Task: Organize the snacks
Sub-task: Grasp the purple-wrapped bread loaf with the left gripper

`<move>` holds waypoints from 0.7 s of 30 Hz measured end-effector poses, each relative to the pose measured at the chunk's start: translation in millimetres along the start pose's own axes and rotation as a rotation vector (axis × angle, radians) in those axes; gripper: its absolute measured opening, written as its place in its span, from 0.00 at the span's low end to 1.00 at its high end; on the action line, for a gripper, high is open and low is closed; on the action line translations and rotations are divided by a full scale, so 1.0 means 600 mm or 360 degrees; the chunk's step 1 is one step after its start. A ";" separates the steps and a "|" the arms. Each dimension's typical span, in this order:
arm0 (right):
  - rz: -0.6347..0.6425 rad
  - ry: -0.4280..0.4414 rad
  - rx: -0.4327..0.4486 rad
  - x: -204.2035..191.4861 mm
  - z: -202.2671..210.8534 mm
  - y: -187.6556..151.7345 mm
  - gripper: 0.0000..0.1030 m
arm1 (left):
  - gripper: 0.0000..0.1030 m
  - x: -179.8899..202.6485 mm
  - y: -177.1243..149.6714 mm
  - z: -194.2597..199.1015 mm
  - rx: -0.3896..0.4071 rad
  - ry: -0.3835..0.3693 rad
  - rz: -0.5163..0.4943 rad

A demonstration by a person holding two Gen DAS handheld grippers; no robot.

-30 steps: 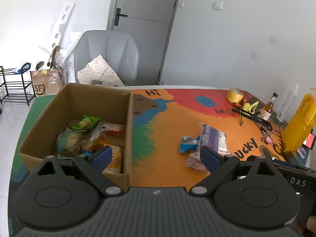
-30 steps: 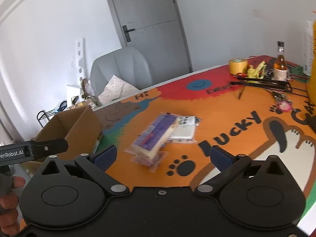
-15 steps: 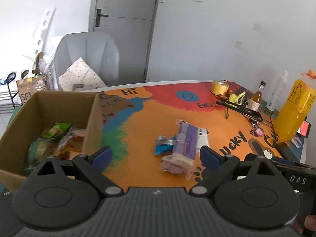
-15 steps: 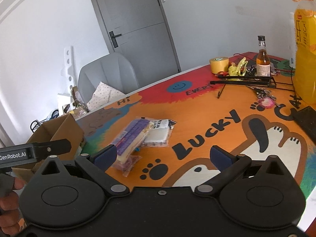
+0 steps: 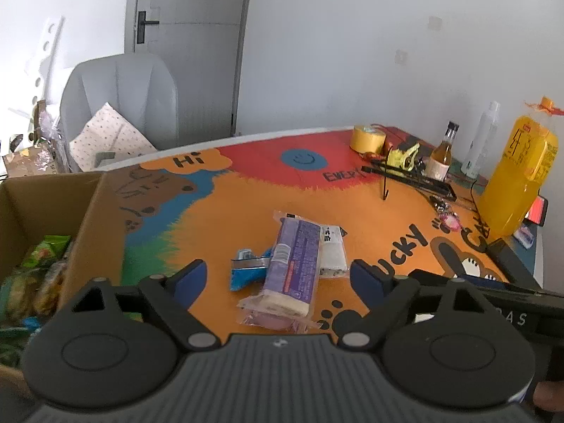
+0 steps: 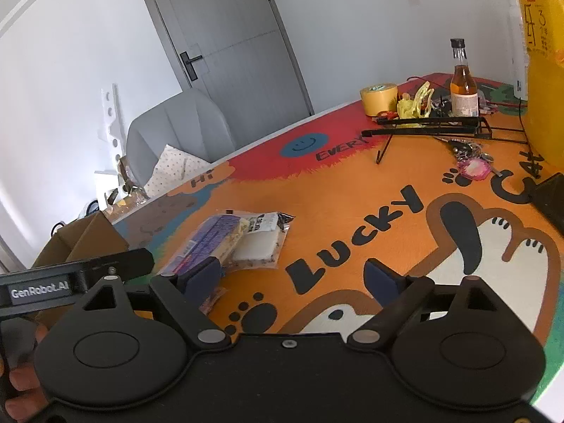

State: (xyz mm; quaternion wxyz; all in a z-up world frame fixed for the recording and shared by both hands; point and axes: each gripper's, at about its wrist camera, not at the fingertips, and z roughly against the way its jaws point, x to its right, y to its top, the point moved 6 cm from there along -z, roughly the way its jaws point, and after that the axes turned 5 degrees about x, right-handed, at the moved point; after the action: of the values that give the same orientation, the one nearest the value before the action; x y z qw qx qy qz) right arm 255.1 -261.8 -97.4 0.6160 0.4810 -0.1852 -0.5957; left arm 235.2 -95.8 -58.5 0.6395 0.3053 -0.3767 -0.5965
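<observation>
A small pile of snacks lies on the orange mat: a purple-wrapped bar (image 5: 296, 253) on top, a white packet (image 5: 331, 252) to its right, a blue packet (image 5: 246, 269) to its left, a pink packet (image 5: 268, 319) under its near end. My left gripper (image 5: 278, 276) is open and empty, hovering just short of the pile. A cardboard box (image 5: 88, 225) with several snacks stands at the left. In the right wrist view the purple bar (image 6: 208, 243) and white packet (image 6: 261, 243) lie left of centre. My right gripper (image 6: 292, 275) is open and empty beside them.
At the table's far right stand a yellow tape roll (image 5: 366, 139), a small brown bottle (image 5: 442, 155), a black wire rack (image 5: 412, 176), keys (image 5: 446, 216) and a large yellow juice bottle (image 5: 518, 176). A grey chair (image 5: 120, 102) stands behind the table.
The left wrist view has swung right from the box to the snack pile, which now sits between its fingers. The right gripper has also shifted right along the table. Both stay open.
</observation>
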 end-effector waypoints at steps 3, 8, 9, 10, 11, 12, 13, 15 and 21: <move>-0.0013 -0.0004 -0.0020 0.009 -0.015 0.000 0.84 | 0.81 0.004 -0.003 -0.023 -0.0035 -0.0004 -0.0010; -0.0027 0.0031 -0.0062 0.015 -0.038 -0.002 0.77 | 0.78 0.011 -0.008 -0.058 -0.0087 -0.0012 -0.0031; -0.0020 0.0034 -0.0066 0.014 -0.042 -0.002 0.77 | 0.76 0.012 -0.010 -0.064 -0.0097 -0.0012 -0.0033; -0.0016 0.0039 -0.0070 0.014 -0.046 -0.002 0.77 | 0.75 0.012 -0.011 -0.072 -0.0109 -0.0013 -0.0031; -0.0012 0.0047 -0.0073 0.014 -0.050 -0.003 0.77 | 0.74 0.012 -0.014 -0.080 -0.0123 -0.0015 -0.0026; -0.0008 0.0053 -0.0076 0.013 -0.054 -0.003 0.77 | 0.73 0.011 -0.016 -0.086 -0.0135 -0.0016 -0.0022; -0.0006 0.0057 -0.0080 0.013 -0.058 -0.003 0.77 | 0.72 0.011 -0.019 -0.092 -0.0146 -0.0014 -0.0018; -0.0004 0.0068 -0.0097 0.014 -0.066 -0.004 0.77 | 0.64 0.009 -0.022 -0.104 -0.0163 -0.0012 -0.0008; -0.0018 0.0054 -0.0130 0.014 -0.090 -0.006 0.77 | 0.34 0.001 -0.028 -0.125 -0.0221 -0.0043 0.0016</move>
State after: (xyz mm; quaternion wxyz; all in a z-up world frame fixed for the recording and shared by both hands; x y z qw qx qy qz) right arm 298.5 -248.6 -128.5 0.6348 0.4667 -0.1474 -0.5980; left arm 290.0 -102.6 -112.2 0.6571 0.2503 -0.3443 -0.6221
